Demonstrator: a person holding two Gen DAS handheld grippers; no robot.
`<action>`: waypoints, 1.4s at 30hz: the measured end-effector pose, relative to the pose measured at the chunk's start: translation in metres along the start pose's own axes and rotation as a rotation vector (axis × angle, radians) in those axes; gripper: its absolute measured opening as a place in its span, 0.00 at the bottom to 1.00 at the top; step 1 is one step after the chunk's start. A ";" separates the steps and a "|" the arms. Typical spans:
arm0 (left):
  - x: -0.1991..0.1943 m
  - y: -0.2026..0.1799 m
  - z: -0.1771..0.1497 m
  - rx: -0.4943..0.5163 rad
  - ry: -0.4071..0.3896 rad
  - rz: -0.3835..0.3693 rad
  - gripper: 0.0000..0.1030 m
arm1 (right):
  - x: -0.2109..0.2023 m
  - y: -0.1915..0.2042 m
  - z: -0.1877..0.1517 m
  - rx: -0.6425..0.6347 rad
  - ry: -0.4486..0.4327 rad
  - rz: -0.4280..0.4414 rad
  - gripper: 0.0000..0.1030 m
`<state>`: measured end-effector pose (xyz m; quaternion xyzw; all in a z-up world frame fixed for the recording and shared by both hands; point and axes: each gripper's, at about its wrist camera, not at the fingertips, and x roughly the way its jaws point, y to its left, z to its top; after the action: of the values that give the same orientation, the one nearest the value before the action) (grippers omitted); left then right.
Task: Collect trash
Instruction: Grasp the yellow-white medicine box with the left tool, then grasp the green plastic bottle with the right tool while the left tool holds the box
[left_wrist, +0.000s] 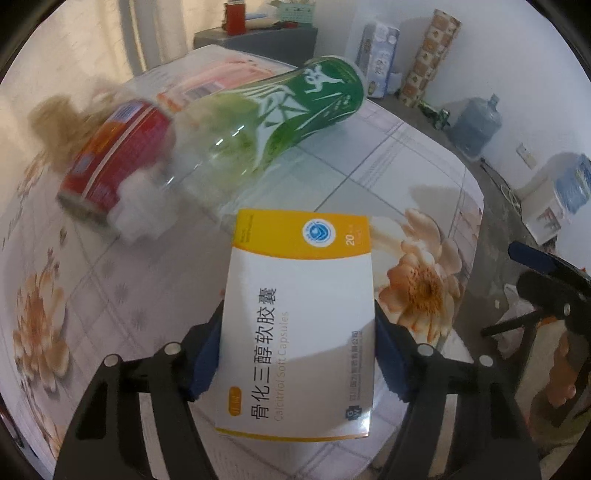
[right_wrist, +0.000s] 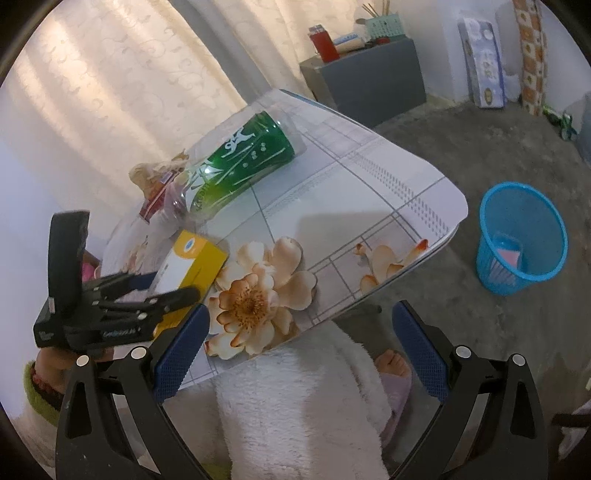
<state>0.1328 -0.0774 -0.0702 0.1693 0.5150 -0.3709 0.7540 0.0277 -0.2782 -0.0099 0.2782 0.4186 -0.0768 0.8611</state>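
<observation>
Above the flower-patterned bench (left_wrist: 369, 177), beside a blue mesh plastic wastebasket (right_wrist: 521, 236) on the floor and behind a green-labelled clear plastic bottle (left_wrist: 273, 125) lying flat, left tongs (left_wrist: 297, 354) clenched on a white-and-yellow cardboard medicine box (left_wrist: 299, 325), right tongs (right_wrist: 301, 354) spread wide, gripping nothing.

We see a white-and-yellow medicine box (left_wrist: 299, 317) clamped between our left gripper (left_wrist: 295, 354) pads, printed face up. Just ahead of it lie a green-labelled clear plastic bottle (left_wrist: 273, 122) and a red-labelled one (left_wrist: 110, 158), both on their sides. A blue mesh bin (right_wrist: 521, 236) stands on the floor ahead of our right gripper (right_wrist: 299, 350), something pink inside.
</observation>
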 end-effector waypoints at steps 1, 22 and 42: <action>-0.003 0.002 -0.004 -0.011 -0.003 -0.003 0.68 | -0.001 0.001 0.001 -0.010 -0.004 -0.001 0.92; -0.052 0.075 -0.080 -0.321 -0.118 -0.011 0.68 | 0.086 0.153 0.077 -1.173 -0.006 -0.085 0.92; -0.056 0.087 -0.088 -0.343 -0.151 -0.054 0.68 | 0.113 0.154 0.040 -1.413 0.300 -0.165 0.91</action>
<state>0.1287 0.0585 -0.0669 -0.0042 0.5168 -0.3094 0.7982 0.1833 -0.1599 -0.0126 -0.3695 0.5014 0.1864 0.7598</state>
